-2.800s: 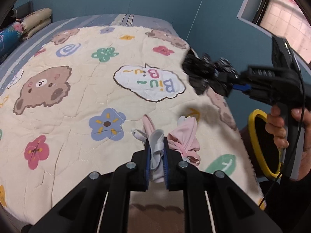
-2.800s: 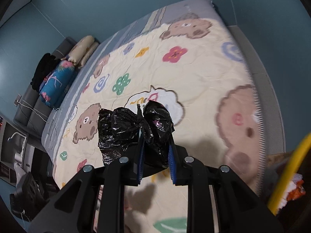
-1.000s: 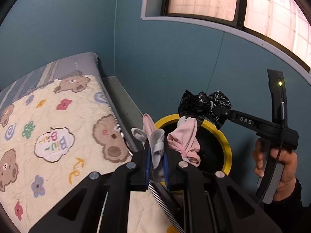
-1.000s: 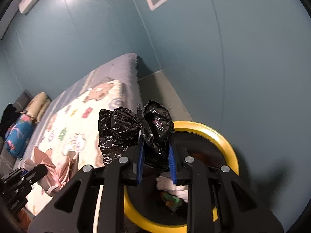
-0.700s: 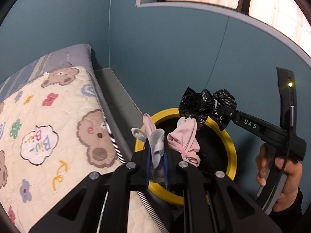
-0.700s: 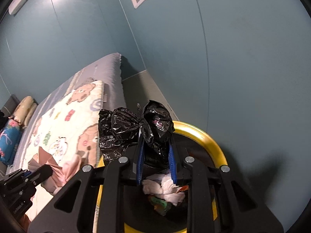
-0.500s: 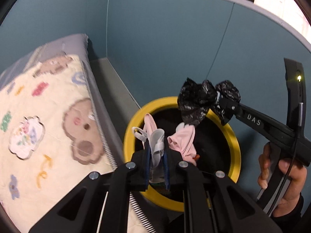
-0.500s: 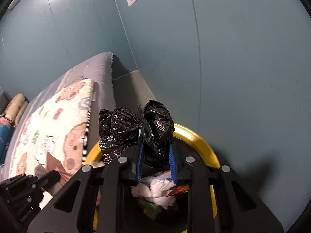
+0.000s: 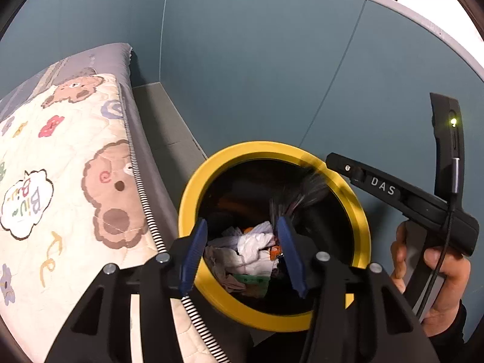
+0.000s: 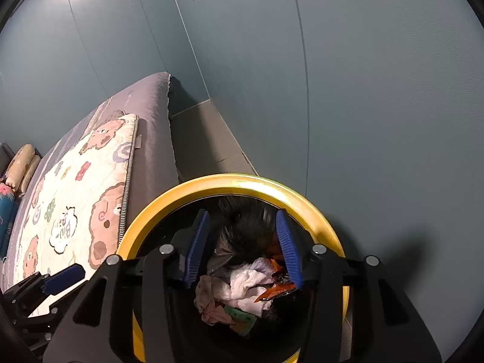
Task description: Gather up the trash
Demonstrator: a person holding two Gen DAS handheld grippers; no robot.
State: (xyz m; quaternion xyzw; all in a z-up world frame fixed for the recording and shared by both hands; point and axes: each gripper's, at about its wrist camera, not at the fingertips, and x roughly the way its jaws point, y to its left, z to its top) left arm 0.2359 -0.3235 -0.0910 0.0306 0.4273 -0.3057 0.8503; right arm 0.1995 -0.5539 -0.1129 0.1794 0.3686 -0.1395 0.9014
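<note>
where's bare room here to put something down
Free: the quilt beside the bin, and the grey floor strip between bed and wall. Crowded: inside the bin, piled with trash, both tools over it.

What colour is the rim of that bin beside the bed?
Bright yellow; the bin's rim rings a black inside. The left wrist view shows it best.

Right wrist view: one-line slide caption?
Right tongs open above the yellow-rimmed bin; the black bag, a falling blur, drops onto crumpled tissues and wrappers inside.
</note>
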